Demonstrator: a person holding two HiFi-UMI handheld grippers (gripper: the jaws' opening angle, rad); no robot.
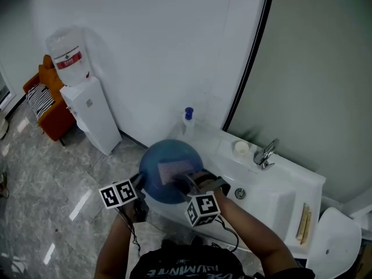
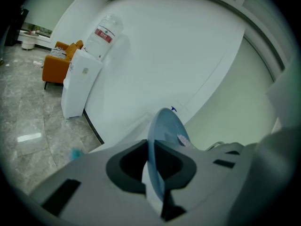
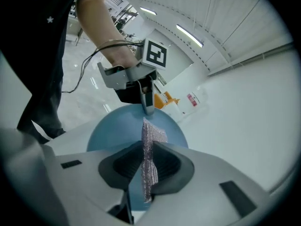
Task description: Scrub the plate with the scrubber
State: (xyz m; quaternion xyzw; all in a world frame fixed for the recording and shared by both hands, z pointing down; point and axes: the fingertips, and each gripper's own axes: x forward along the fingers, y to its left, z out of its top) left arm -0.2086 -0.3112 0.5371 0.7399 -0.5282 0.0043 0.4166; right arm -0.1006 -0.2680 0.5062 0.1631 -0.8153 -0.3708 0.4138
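A round blue plate point(image 1: 156, 168) is held up on edge in front of me, over the near end of the white sink counter point(image 1: 273, 205). My left gripper point(image 1: 139, 186) is shut on its rim; in the left gripper view the plate point(image 2: 162, 135) runs edge-on between the jaws of that gripper point(image 2: 153, 166). My right gripper point(image 1: 193, 183) is shut on the scrubber point(image 1: 172, 170), a silvery mesh pad lying against the plate's face. In the right gripper view the scrubber point(image 3: 149, 157) stands clamped between the jaws, the plate point(image 3: 113, 131) behind it and the left gripper point(image 3: 146, 98) pinching the plate's far rim.
On the counter stand a faucet point(image 1: 265, 153), a small white cup point(image 1: 241, 148) and a blue-capped bottle point(image 1: 188, 118); a drain point(image 1: 240, 193) sits in the basin. A water dispenser point(image 1: 87, 109) and an orange chair point(image 1: 49, 97) stand to the left on the grey floor.
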